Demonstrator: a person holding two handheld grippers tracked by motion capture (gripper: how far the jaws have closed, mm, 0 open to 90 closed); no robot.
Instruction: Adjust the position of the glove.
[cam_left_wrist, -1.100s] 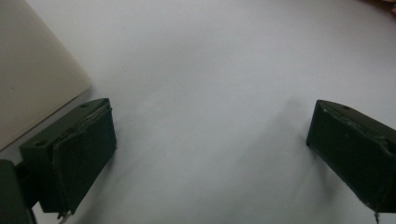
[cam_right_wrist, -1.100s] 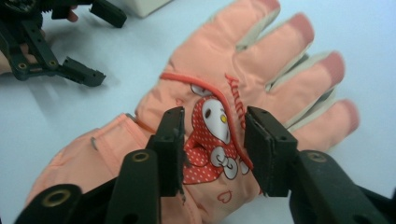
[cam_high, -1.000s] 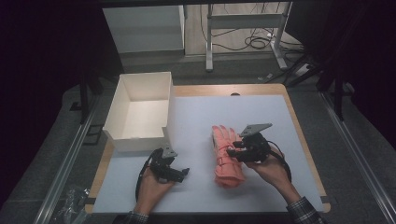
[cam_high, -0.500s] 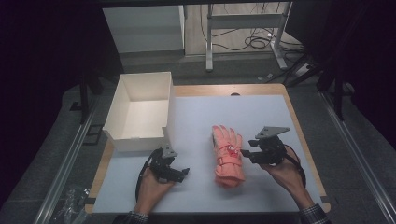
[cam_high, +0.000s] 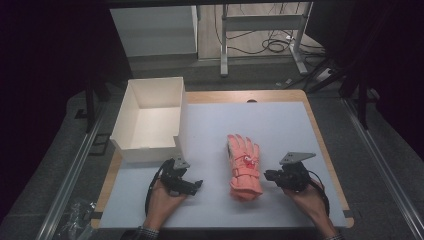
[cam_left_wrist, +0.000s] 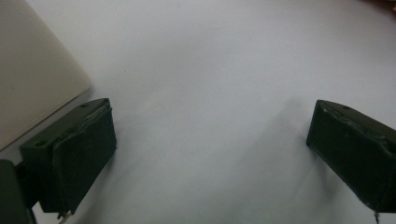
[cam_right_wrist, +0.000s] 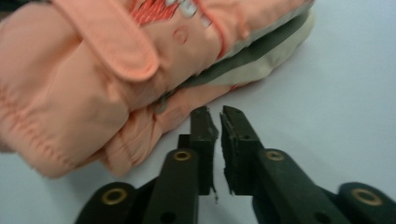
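An orange-pink padded glove (cam_high: 244, 165) lies flat in the middle of the white table mat, fingers pointing away from the person. My right gripper (cam_high: 268, 175) rests on the mat just right of the glove's cuff, aimed at it. In the right gripper view its jaws (cam_right_wrist: 217, 115) have just closed and stand shut with nothing between them, their tips a little short of the glove (cam_right_wrist: 116, 70). My left gripper (cam_high: 196, 185) sits on the mat left of the glove. In the left gripper view its jaws (cam_left_wrist: 210, 140) are wide open over bare mat.
An open white box (cam_high: 181, 115) stands at the table's back left, and its corner (cam_left_wrist: 32, 84) lies close to my left gripper. The white mat (cam_high: 280, 120) covers a wooden table. Metal rails run along both sides, and cables lie on the floor behind.
My right gripper has moved off the glove to the right and down to the mat, and its jaws have closed empty. The left gripper has stayed put.
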